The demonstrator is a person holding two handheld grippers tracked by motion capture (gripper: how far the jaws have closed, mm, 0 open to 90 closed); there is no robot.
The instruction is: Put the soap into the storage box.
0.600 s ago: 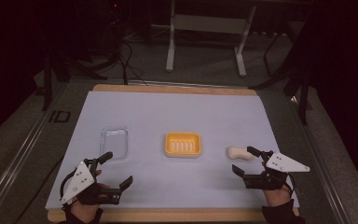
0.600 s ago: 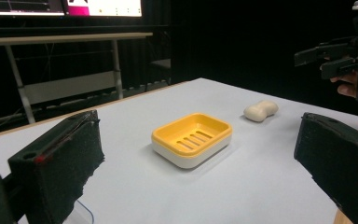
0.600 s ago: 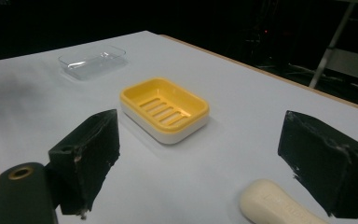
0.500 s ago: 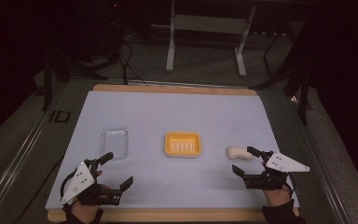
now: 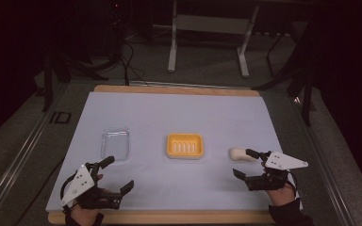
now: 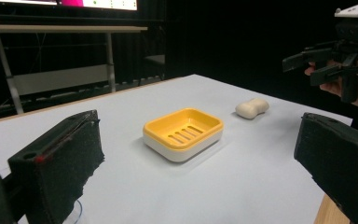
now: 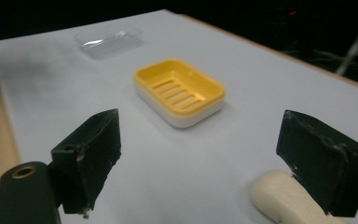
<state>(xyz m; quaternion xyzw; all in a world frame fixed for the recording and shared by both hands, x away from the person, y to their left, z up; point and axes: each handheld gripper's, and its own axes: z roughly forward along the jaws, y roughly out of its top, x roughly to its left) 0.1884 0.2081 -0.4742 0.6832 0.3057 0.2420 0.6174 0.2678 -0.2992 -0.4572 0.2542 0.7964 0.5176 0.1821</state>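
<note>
A yellow soap dish (image 5: 185, 145) (image 6: 183, 133) (image 7: 179, 90) on a white base sits mid-table. To its right lies a cream bar of soap (image 5: 239, 154) (image 6: 251, 108) (image 7: 291, 199). A clear plastic lid (image 5: 115, 142) (image 7: 108, 37) lies to the dish's left. My right gripper (image 5: 245, 163) (image 7: 214, 165) is open just right of the soap, one jaw next to the bar, nothing held. At the front left my left gripper (image 5: 118, 173) (image 6: 205, 172) is open and empty, below the lid. The left gripper view also shows the right gripper (image 6: 307, 65) off at the right.
A pale mat (image 5: 179, 117) covers the wooden table (image 5: 169, 217). Metal frame legs (image 5: 172, 42) and cables (image 5: 127, 56) stand on the dark floor beyond the far edge.
Hardly anything differs: my left gripper has shifted slightly near the front edge, and the right gripper, soap, dish and lid stay put.
</note>
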